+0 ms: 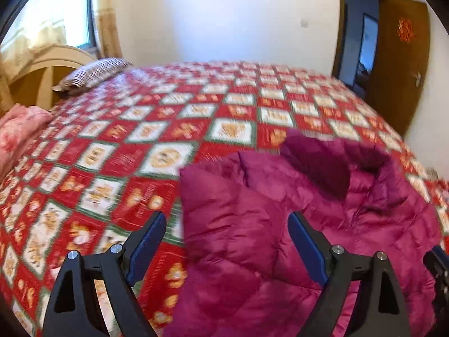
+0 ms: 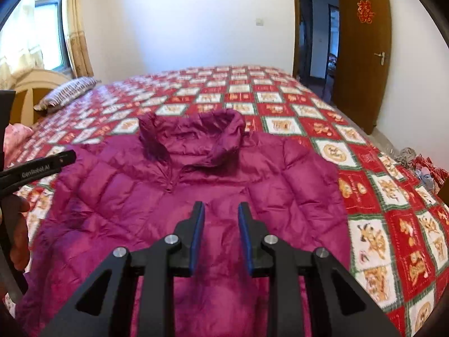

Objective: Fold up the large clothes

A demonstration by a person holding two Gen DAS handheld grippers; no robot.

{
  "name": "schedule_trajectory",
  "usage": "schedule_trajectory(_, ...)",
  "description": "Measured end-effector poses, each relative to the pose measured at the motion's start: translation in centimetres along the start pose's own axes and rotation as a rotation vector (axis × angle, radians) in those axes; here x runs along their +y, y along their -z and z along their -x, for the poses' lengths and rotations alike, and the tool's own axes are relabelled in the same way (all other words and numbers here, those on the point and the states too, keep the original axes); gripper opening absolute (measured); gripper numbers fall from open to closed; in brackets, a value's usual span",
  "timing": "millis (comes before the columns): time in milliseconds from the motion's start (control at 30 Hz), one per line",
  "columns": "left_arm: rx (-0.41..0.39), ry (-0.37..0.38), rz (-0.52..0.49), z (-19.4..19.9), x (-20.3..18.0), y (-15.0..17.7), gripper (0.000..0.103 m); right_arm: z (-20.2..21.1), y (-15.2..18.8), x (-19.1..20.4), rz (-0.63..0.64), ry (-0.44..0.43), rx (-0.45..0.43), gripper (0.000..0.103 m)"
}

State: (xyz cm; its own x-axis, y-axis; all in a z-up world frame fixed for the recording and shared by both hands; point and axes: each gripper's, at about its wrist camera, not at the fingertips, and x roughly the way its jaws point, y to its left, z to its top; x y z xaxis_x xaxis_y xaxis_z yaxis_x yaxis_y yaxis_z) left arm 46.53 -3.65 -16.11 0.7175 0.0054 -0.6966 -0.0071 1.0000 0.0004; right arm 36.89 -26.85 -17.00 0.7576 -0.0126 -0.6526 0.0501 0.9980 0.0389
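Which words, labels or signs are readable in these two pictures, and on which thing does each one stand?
"GenRobot.AI": white print on the left gripper, seen in the right wrist view.
Red double-happiness sign "囍" on the door.
Quilt: the red squares carry gold writing, too small and blurred to read.
Jacket: no label shows.

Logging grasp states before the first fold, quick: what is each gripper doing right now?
Left gripper: open wide, holding nothing, over the near edge of the magenta puffer jacket.
Right gripper: open with a narrower gap, holding nothing, above the jacket's front.
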Motion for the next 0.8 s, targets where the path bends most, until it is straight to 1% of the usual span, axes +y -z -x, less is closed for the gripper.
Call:
schedule_trajectory(67, 0.037, -0.008, -0.028, -2.0, -0.9, 1.2, 0.089, -1.4, 0.4, -0.7, -0.028, 0.003, 0.037, 0.026)
schedule_trajectory(133, 0.055, -0.022, -0.052, -3.3, -1.5, 2.4, 0.089, -2.7, 1.0, -1.4, -0.047, 0.008, 0.069, 0.026)
schedule_trajectory(200, 0.067, -0.010, -0.043, -4.3, -1.4, 3.4, 0.089, -3.4, 2.0, -1.8, -0.047, 0.012, 0.086, 0.026)
schedule_trajectory(300, 0.084, 0.000, -0.036, -5.0, -1.3, 3.5, 0.089, -3.5, 2.4, -2.0, -0.059, 0.007, 0.087, 0.025)
schedule_trajectory(433, 0.108, -0.011, -0.039, -5.6, -1.5, 3.9, 0.093, -3.7, 2.8, -1.4, -0.031, 0.030, 0.094, 0.025)
schedule_trajectory(500, 0.124, -0.006, -0.024, -6.0, -1.3, 3.9, 0.097, -3.8, 2.8, -1.4, -0.027, 0.034, 0.093, 0.025)
schedule_trajectory(567, 0.141, 0.009, 0.003, -6.3, -0.8, 4.0, 0.098, -3.8, 2.9, -1.5, -0.029, 0.033, 0.093, 0.025)
schedule_trajectory(800, 0.147, 0.004, 0.006, -6.6, -0.7, 4.1, 0.100, -4.0, 2.9, -1.4, -0.026, 0.038, 0.092, 0.025)
